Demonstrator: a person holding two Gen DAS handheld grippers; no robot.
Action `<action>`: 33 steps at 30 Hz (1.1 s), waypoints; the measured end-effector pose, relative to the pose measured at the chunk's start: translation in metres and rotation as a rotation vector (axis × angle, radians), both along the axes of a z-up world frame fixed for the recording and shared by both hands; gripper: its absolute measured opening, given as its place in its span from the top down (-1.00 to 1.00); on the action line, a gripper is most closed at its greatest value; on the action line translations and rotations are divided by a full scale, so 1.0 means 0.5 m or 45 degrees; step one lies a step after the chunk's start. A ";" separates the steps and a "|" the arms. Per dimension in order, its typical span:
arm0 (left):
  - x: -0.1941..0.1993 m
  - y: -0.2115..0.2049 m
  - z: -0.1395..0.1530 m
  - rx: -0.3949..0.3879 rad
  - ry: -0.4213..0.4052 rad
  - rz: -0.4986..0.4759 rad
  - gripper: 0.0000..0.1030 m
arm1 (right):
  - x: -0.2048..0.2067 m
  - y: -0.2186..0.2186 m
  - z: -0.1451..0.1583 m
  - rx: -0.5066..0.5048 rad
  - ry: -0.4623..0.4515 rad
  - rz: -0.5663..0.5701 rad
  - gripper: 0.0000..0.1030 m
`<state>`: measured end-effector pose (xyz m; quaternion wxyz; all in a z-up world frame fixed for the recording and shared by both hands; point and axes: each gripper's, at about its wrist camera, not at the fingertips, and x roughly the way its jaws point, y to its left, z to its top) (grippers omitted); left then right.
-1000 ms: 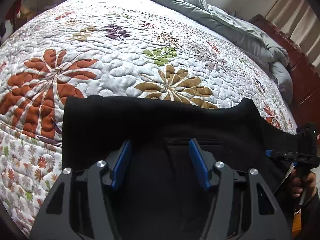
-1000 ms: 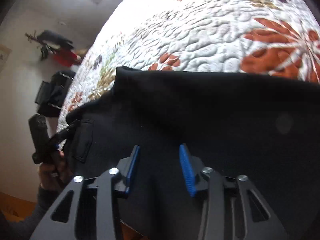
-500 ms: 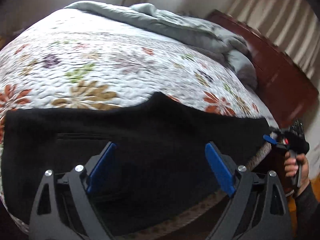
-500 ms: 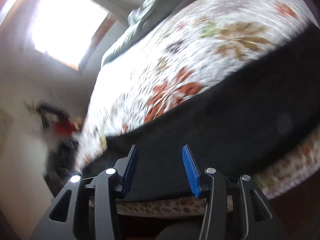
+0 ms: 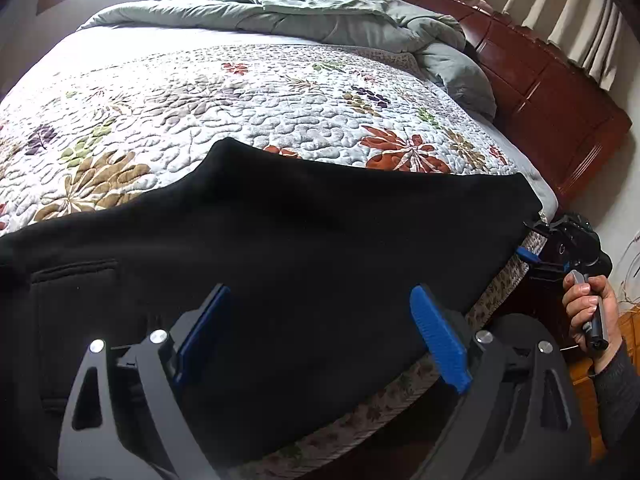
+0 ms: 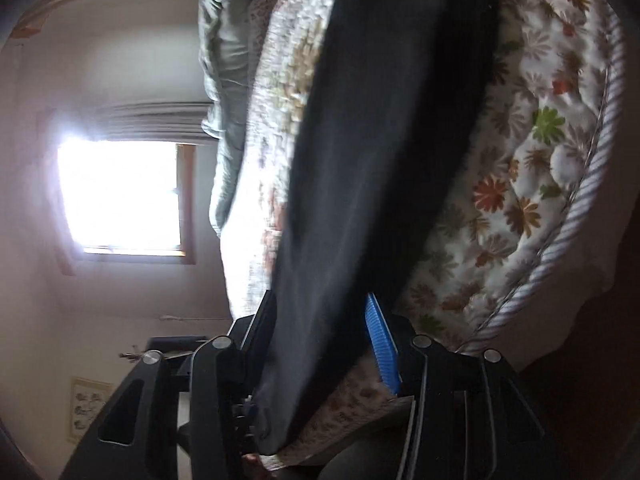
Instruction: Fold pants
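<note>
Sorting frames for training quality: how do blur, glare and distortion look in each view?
Left wrist view: sharp, strong fisheye bend, black pants show little detail. Right wrist view: rolled sideways, motion-smeared pants, window blown out white.

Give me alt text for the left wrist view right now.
Black pants lie spread along the near edge of a bed covered by a floral quilt, under the open left gripper. At far right, the right gripper sits at the pants' end; a grey comforter is bunched by the headboard.
</note>
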<state>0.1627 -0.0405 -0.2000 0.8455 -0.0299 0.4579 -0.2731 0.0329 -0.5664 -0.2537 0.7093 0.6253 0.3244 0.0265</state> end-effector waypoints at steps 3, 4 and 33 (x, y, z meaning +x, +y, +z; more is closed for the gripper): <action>0.001 -0.005 -0.002 0.002 0.006 -0.004 -0.75 | -0.001 -0.004 0.008 0.005 -0.003 0.015 0.08; 0.002 -0.009 -0.006 0.006 0.011 -0.008 -0.75 | 0.004 -0.001 0.005 0.009 -0.011 0.024 0.08; -0.004 -0.037 -0.068 0.083 0.073 -0.052 -0.82 | -0.106 -0.347 0.071 -0.271 0.039 -0.493 0.35</action>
